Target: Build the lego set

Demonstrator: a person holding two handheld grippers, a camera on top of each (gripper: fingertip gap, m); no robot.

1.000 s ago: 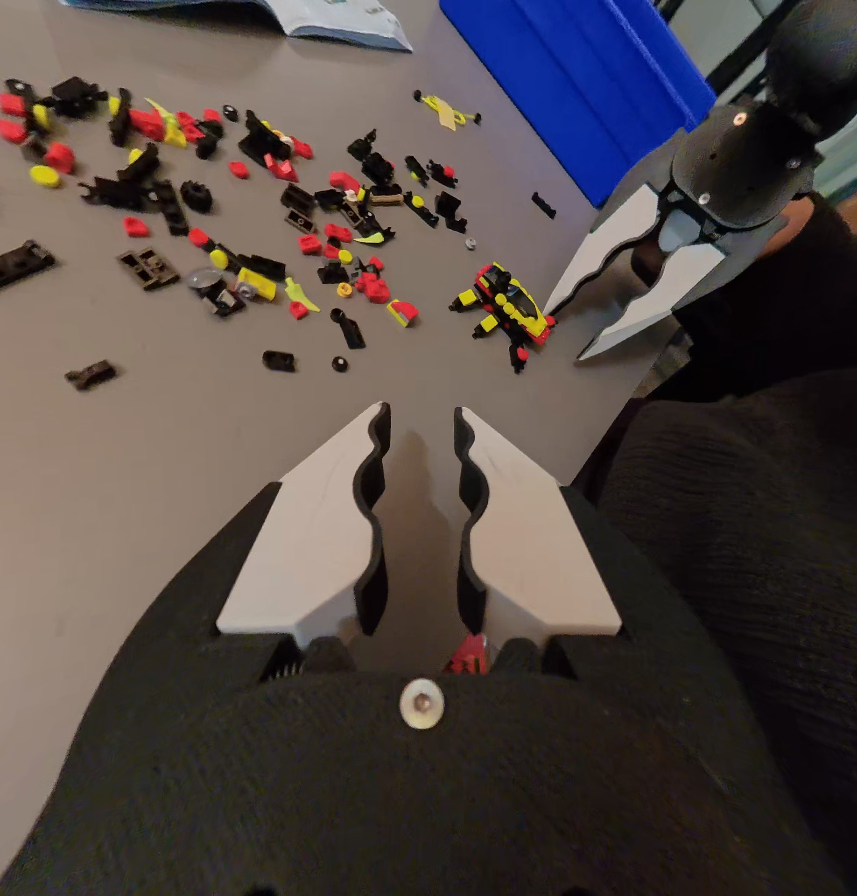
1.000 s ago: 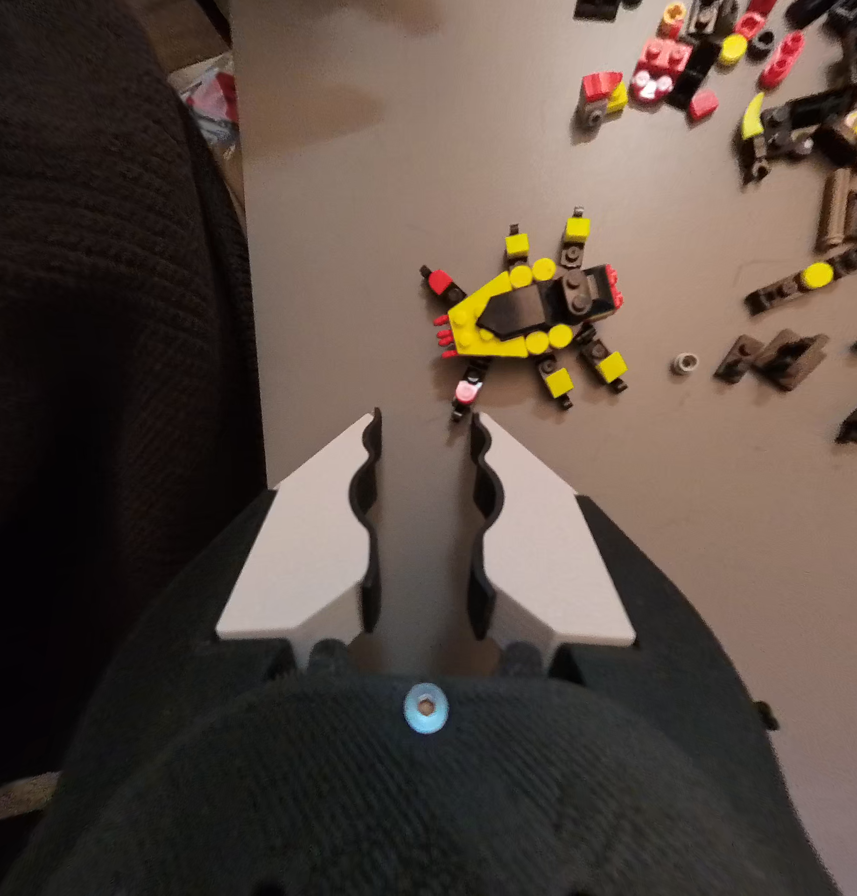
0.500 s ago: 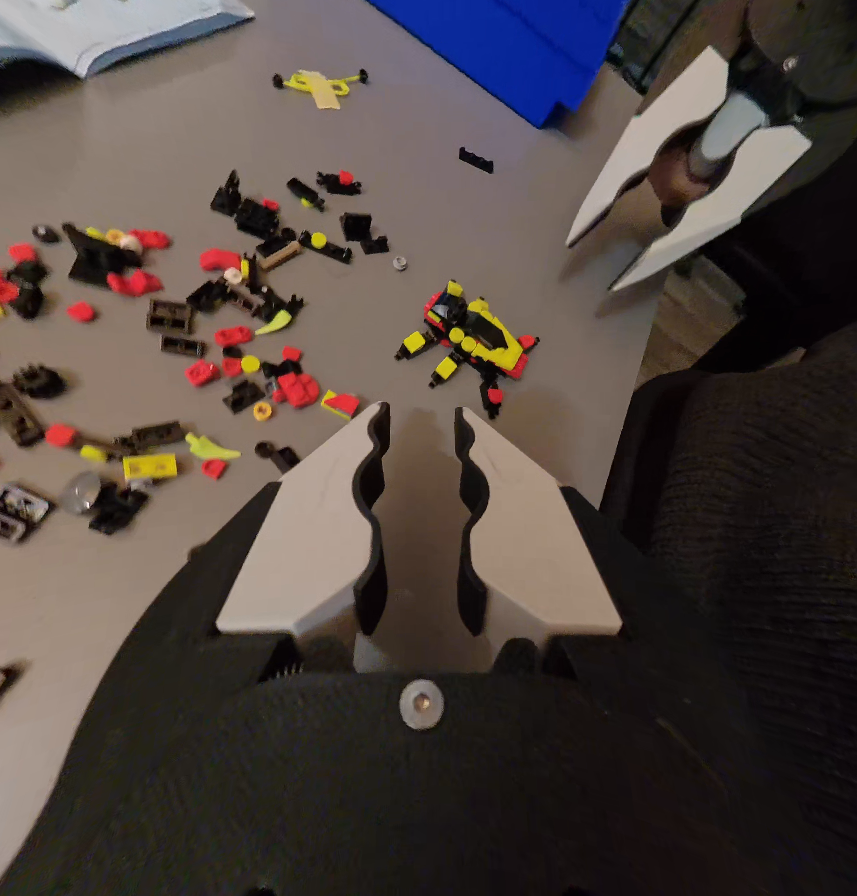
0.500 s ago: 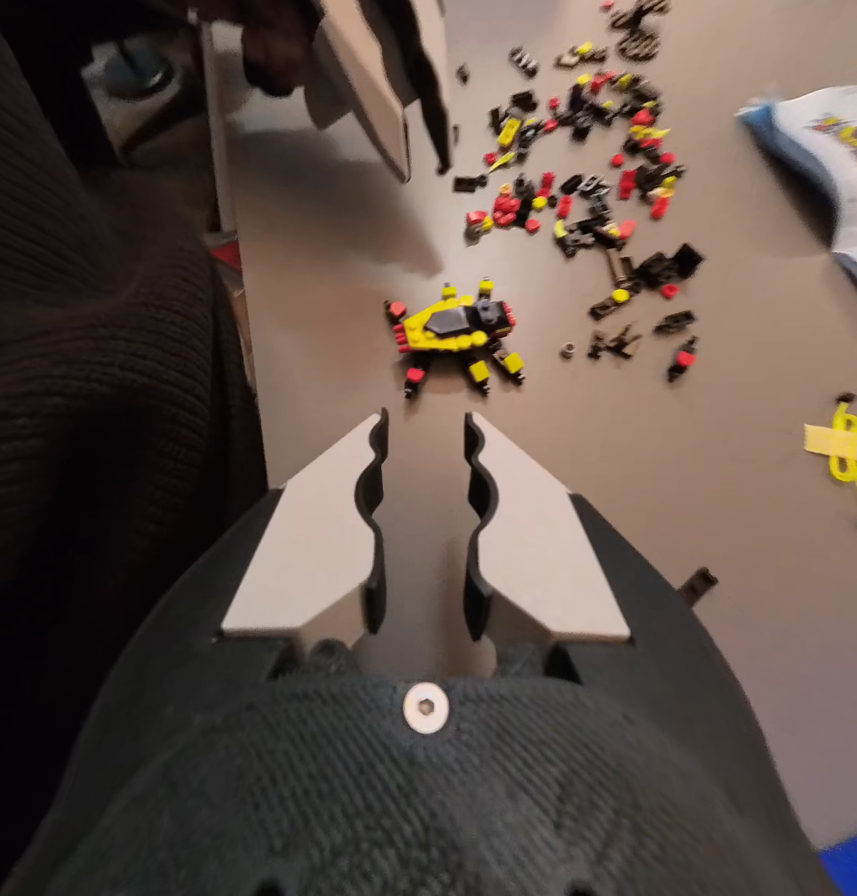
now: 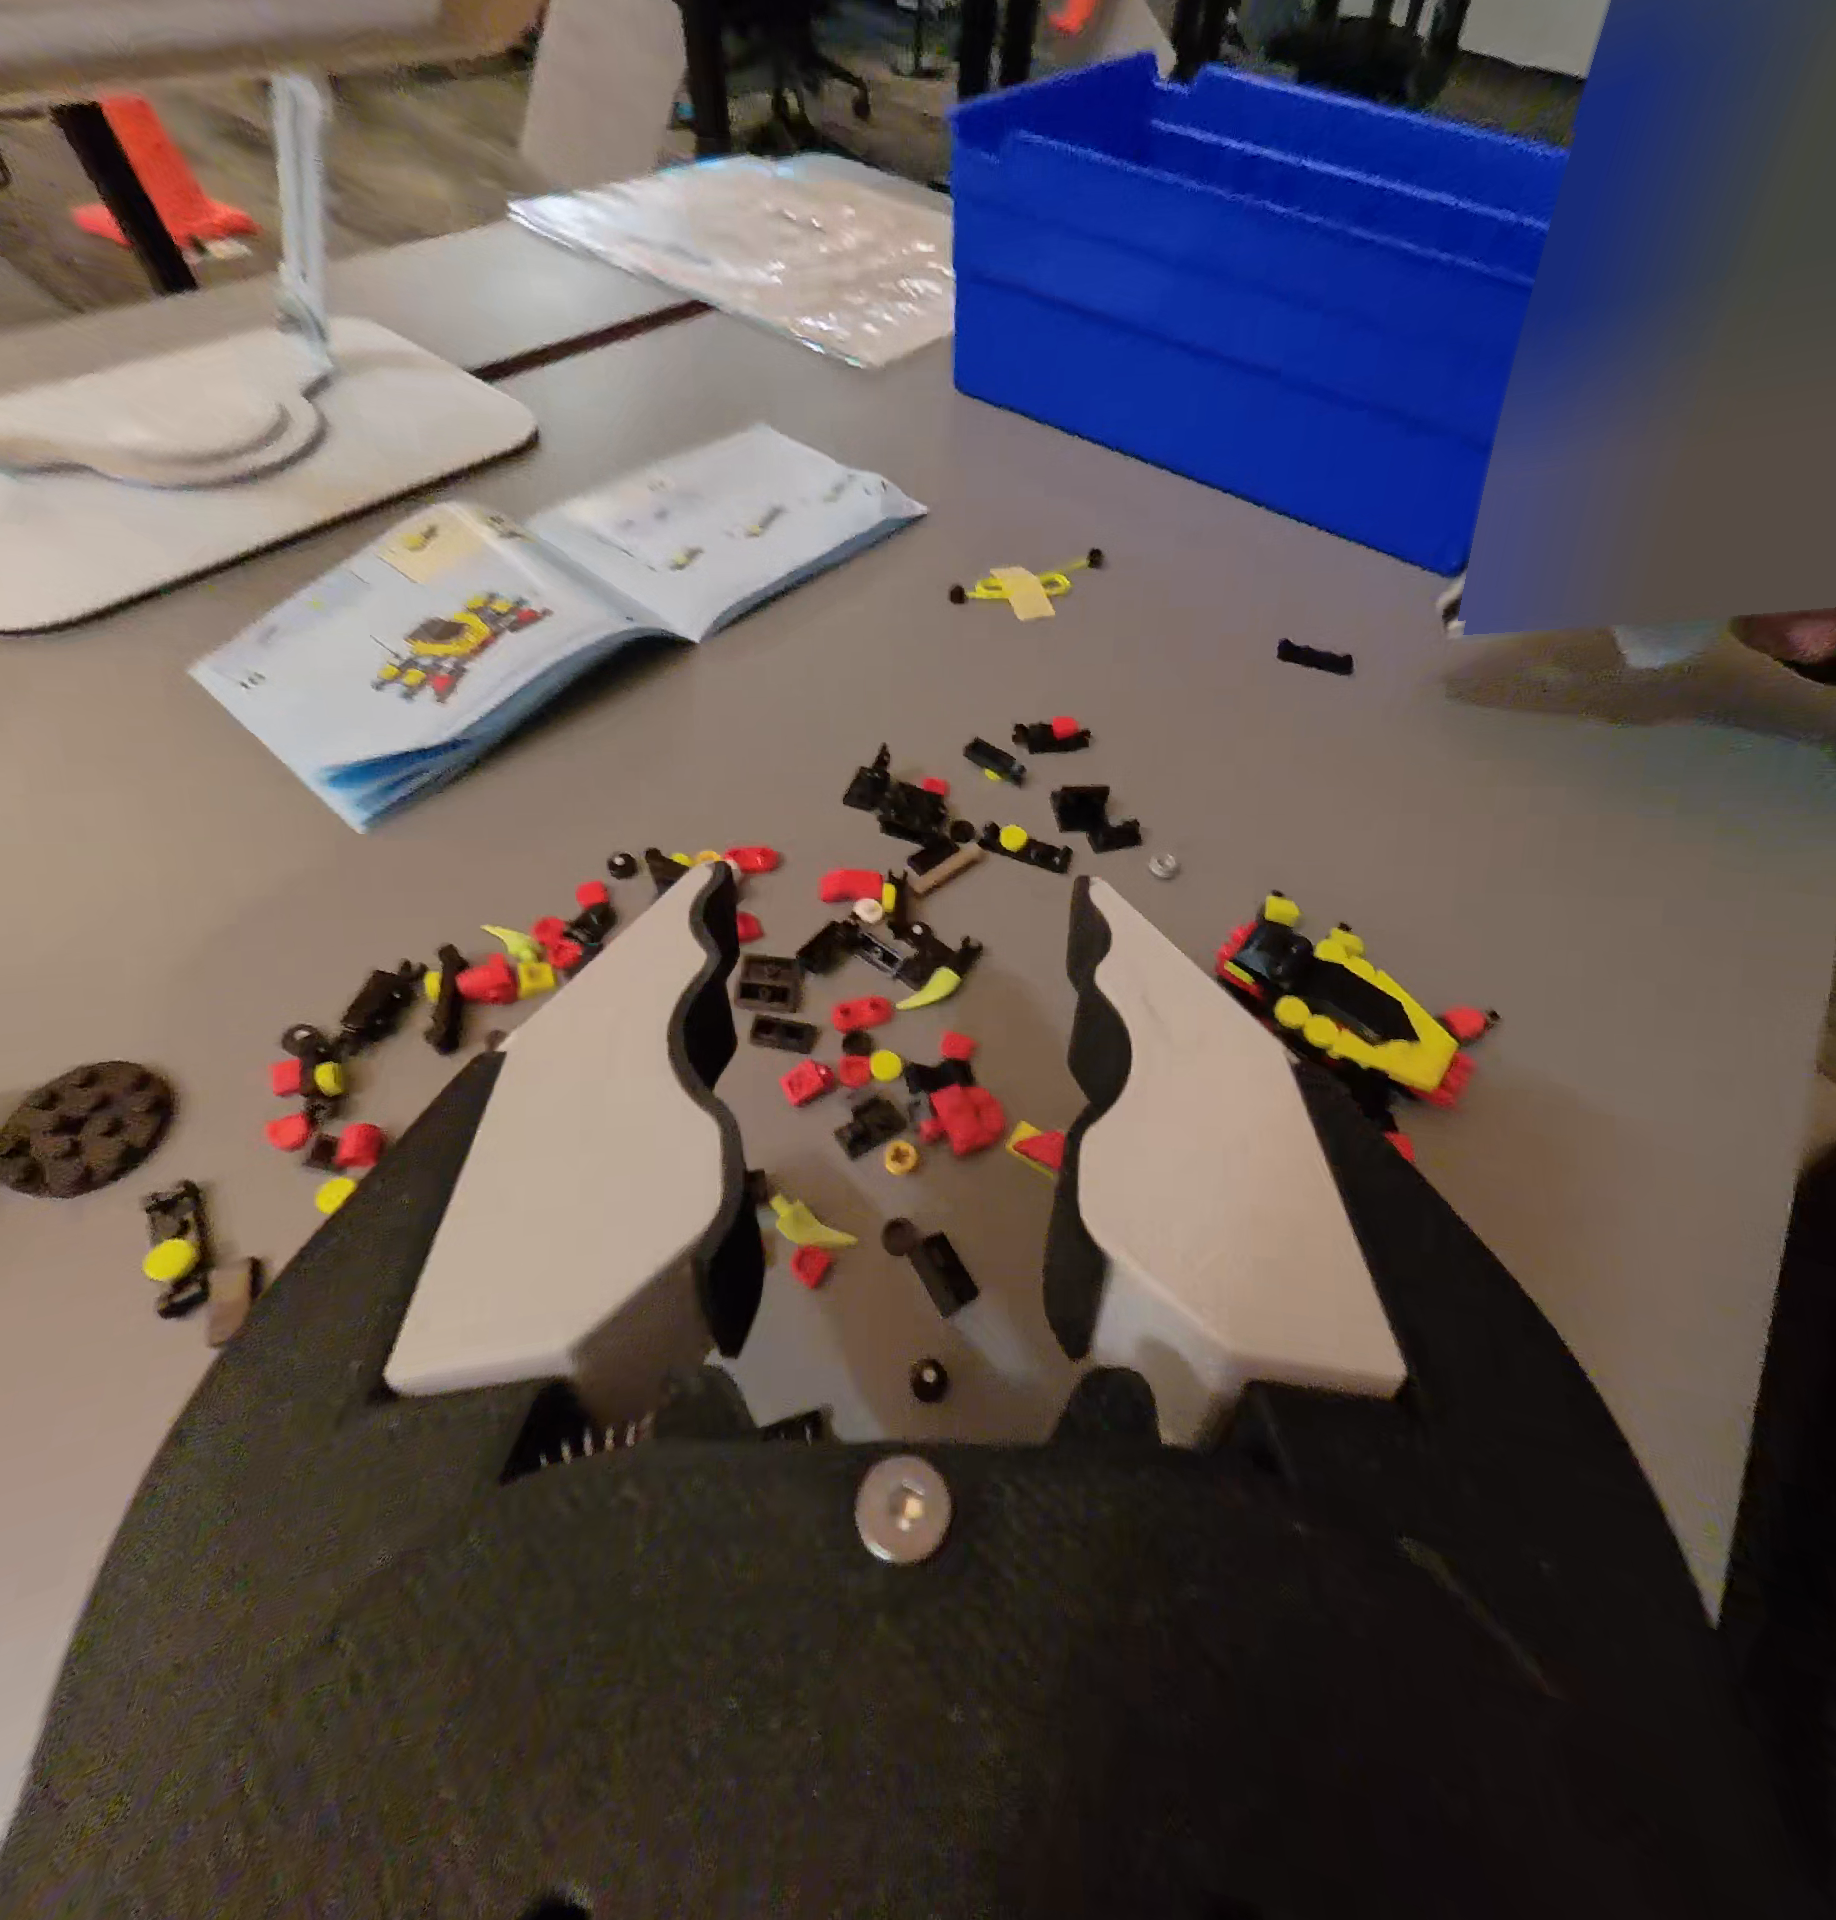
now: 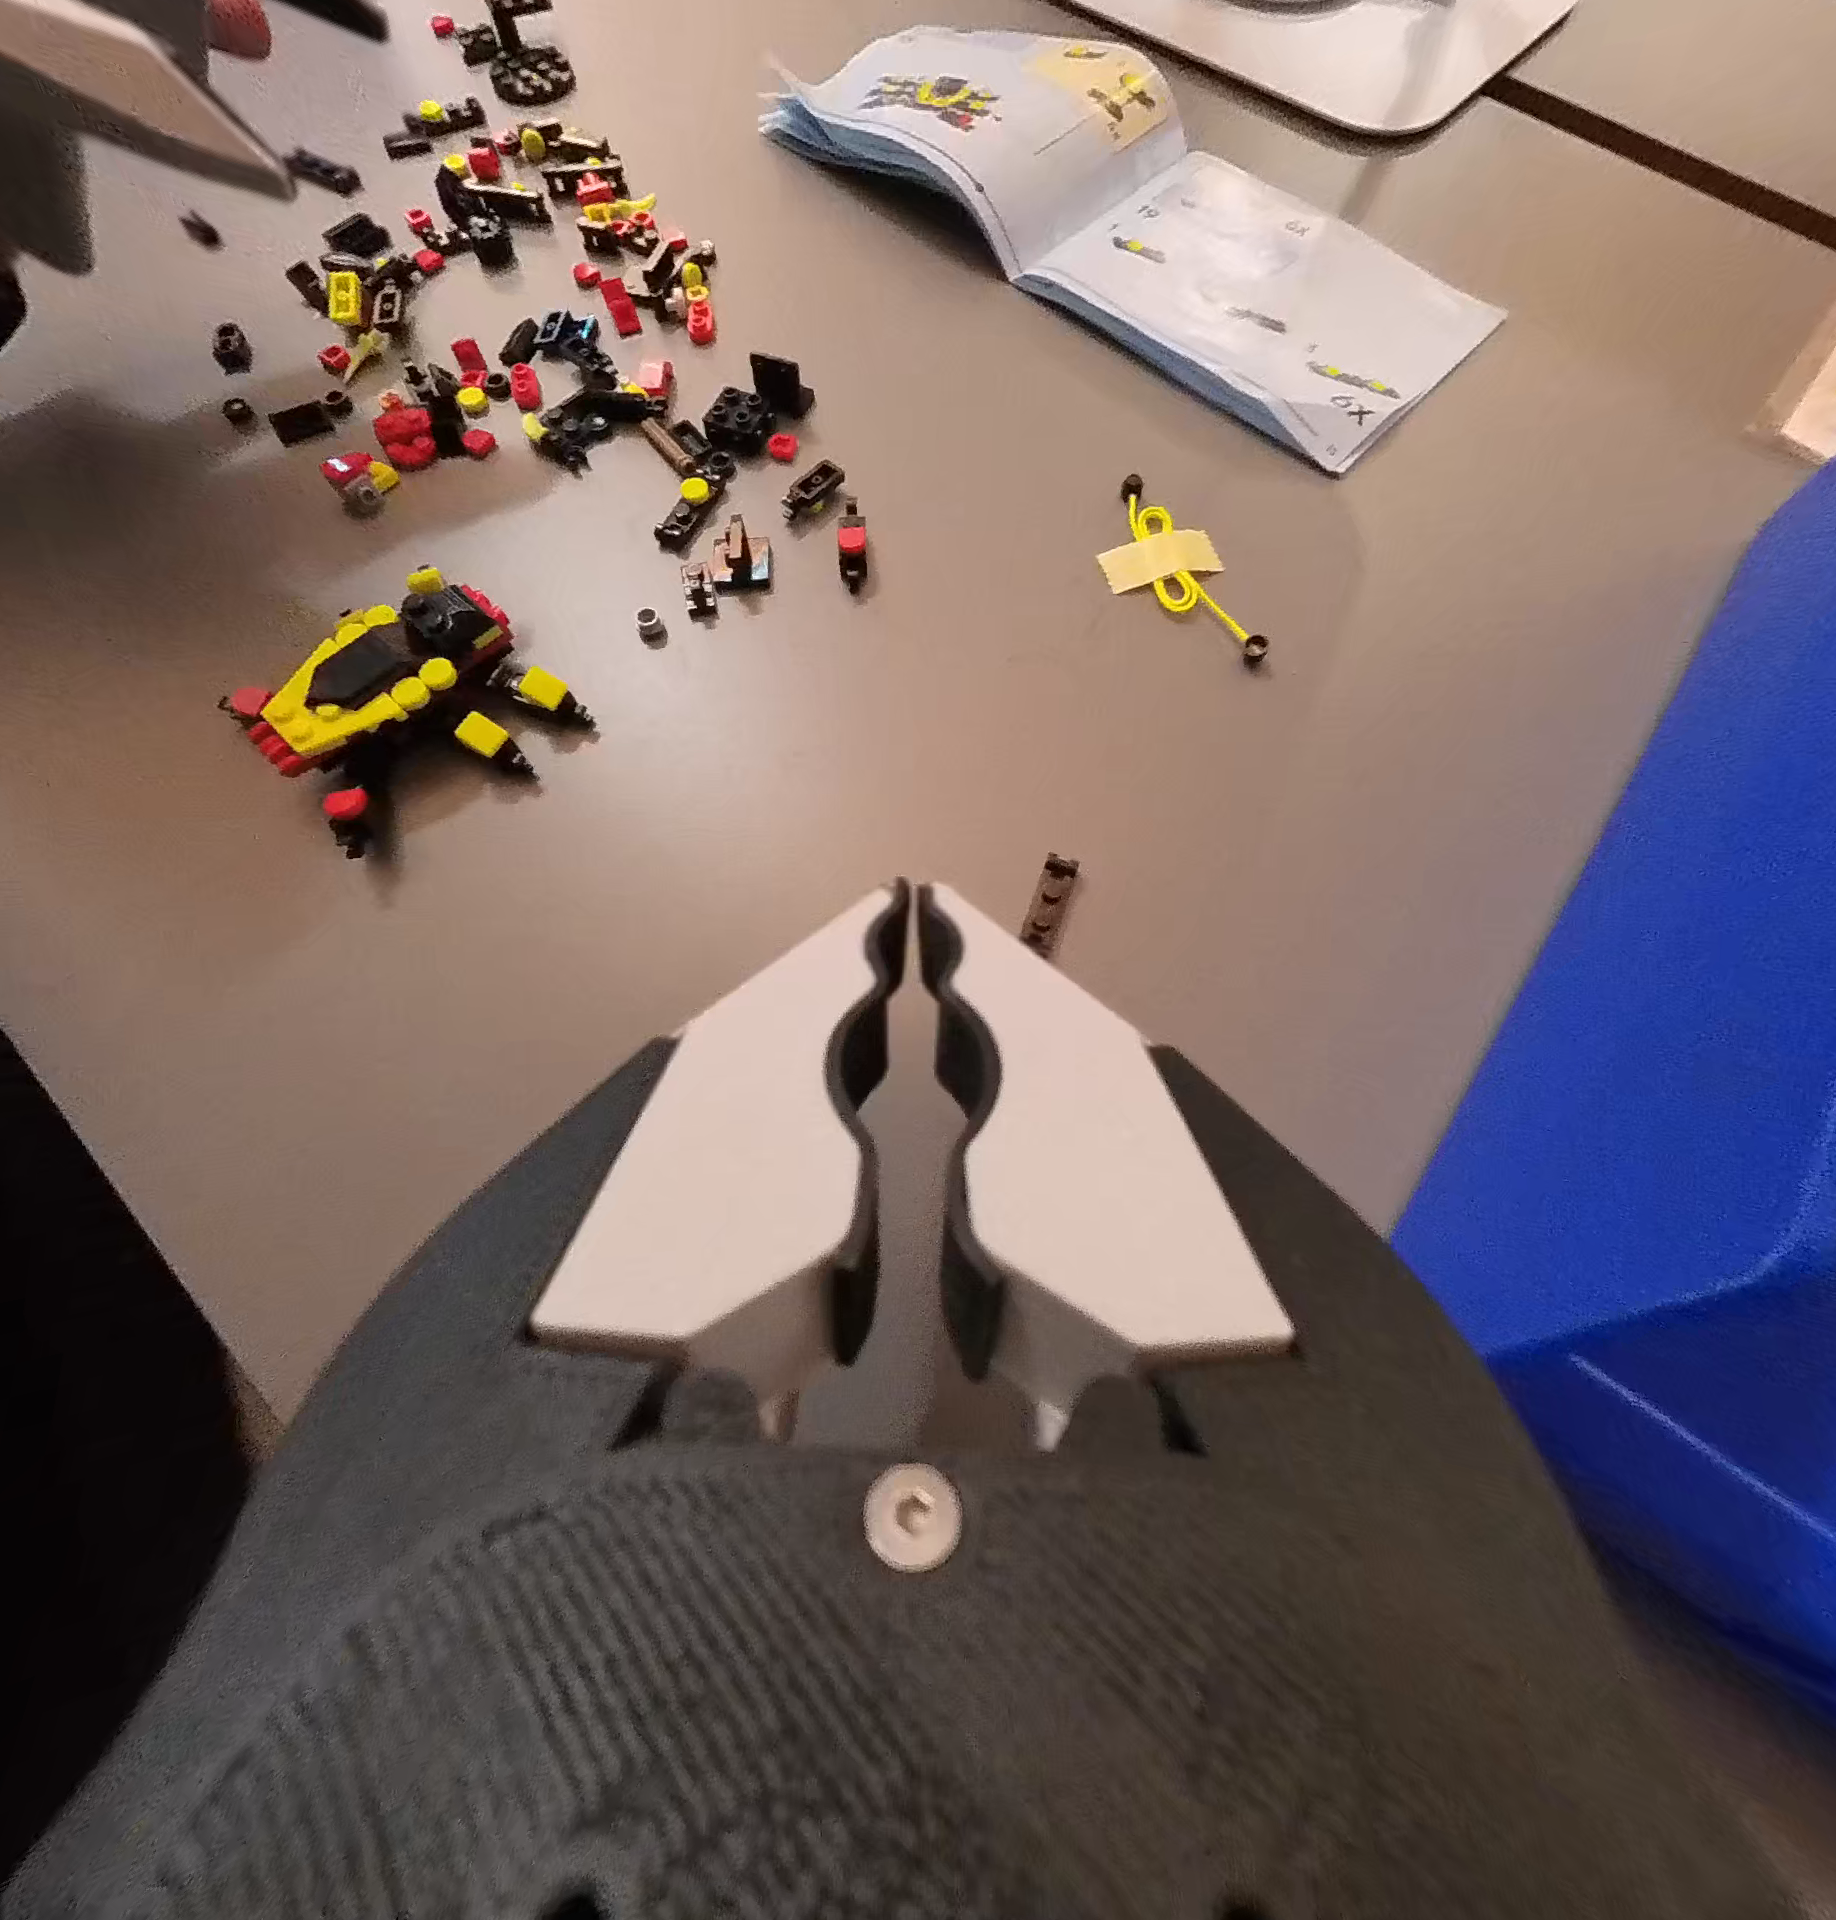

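A part-built yellow, black and red lego model (image 5: 1345, 1013) lies on the grey table (image 5: 218, 914), just right of my left gripper; it also shows in the right wrist view (image 6: 394, 691). Several loose red, yellow and black pieces (image 5: 862, 1049) are scattered under and ahead of my left gripper (image 5: 898, 894), which is open and empty above them. My right gripper (image 6: 912, 891) is shut and empty, above bare table, with a small black piece (image 6: 1051, 900) just right of its tips. The pile of pieces (image 6: 540, 312) lies far ahead on its left.
An open instruction booklet (image 5: 540, 613) lies beyond the pieces. A blue bin (image 5: 1246, 281) stands at the back right, close on the right in the right wrist view (image 6: 1703, 1039). A taped yellow string (image 6: 1174, 566), a round black plate (image 5: 83, 1127) and a white stand base (image 5: 207, 447) are also there. The grippers' ends are close to 25 cm from one another. The small black piece (image 6: 1051, 900) sits 5 cm or so from the ends of my right fingers. My left wrist view (image 5: 1306, 658) looks at it from another angle.
My left gripper has opened wide and swung up over the loose pieces. My right gripper has shut and pulled back to the right, away from the model.
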